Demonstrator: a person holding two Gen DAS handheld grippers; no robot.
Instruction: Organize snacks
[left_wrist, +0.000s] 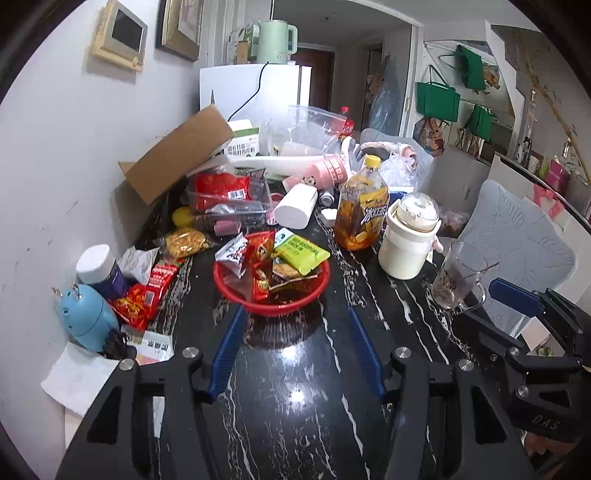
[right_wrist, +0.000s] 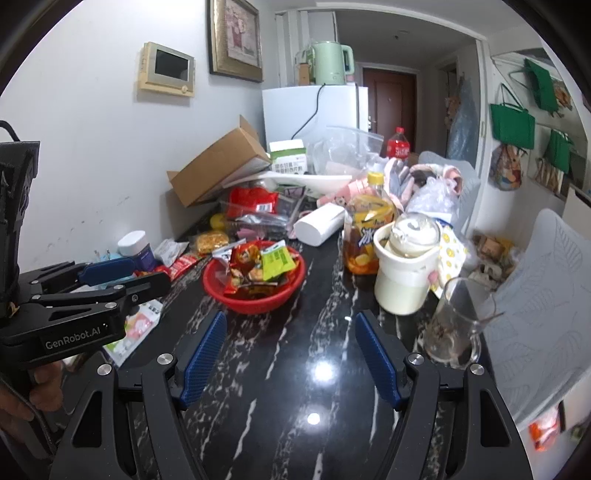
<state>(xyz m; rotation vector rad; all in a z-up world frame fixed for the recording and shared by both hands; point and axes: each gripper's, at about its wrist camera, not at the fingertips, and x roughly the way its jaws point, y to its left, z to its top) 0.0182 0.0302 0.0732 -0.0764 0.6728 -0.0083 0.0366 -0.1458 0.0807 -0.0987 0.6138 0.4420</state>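
Observation:
A red bowl (left_wrist: 310, 295) full of snack packets stands mid-table; it also shows in the right wrist view (right_wrist: 255, 304). A green packet (left_wrist: 301, 254) lies on top. Loose snacks lie left of it: a red packet (left_wrist: 147, 295) and a yellow noodle packet (left_wrist: 184, 242). My left gripper (left_wrist: 295, 314) is open and empty, just short of the bowl. My right gripper (right_wrist: 290, 321) is open and empty, near the bowl's right front. The left gripper also shows at the left of the right wrist view (right_wrist: 122, 273).
An iced-tea bottle (left_wrist: 364, 206), a cream jar (left_wrist: 408, 240) and a glass mug (left_wrist: 456, 277) stand right of the bowl. A blue device (left_wrist: 86, 317), a white-capped jar (left_wrist: 101, 267), a cardboard box (left_wrist: 181, 155) and a clutter pile sit left and behind. The wall runs along the left.

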